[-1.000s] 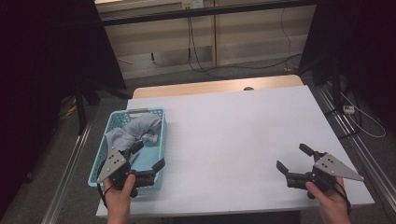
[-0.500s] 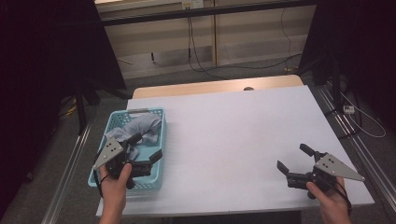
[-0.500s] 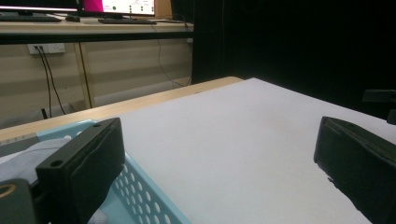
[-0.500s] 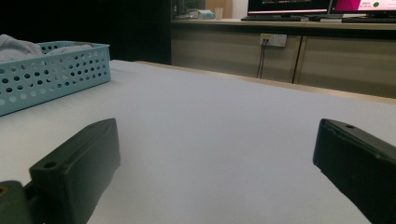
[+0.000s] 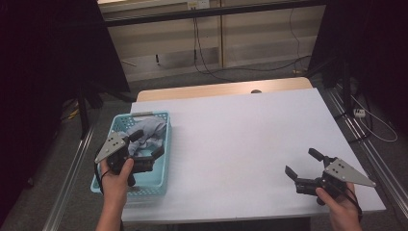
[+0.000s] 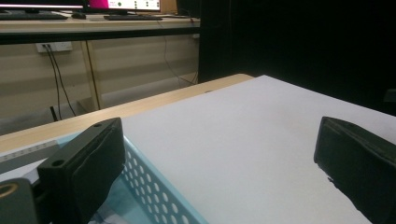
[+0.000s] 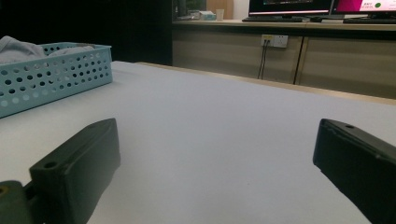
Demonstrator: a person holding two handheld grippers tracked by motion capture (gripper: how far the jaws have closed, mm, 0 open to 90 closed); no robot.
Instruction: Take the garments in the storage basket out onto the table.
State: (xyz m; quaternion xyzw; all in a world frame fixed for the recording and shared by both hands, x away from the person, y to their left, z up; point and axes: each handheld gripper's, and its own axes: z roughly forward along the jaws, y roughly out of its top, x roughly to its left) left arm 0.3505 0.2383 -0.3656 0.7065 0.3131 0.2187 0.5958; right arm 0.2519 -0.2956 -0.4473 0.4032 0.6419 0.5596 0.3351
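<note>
A grey cloth [image 5: 146, 132] is seen bunched in the far half of a pale blue perforated basket [image 5: 164, 159] at the left edge of the white table [image 5: 250, 144]. The left gripper [image 5: 146, 144] is held over the basket just beside the cloth, its jaws spread wide and nothing held. The right gripper [image 5: 302, 163], likewise wide open and empty, is kept low over the table's near right corner, well apart from the basket. The cloth is judged soft, light and limp; a raised fold at its top is best pinched, since it will drape and may snag the rim.
</note>
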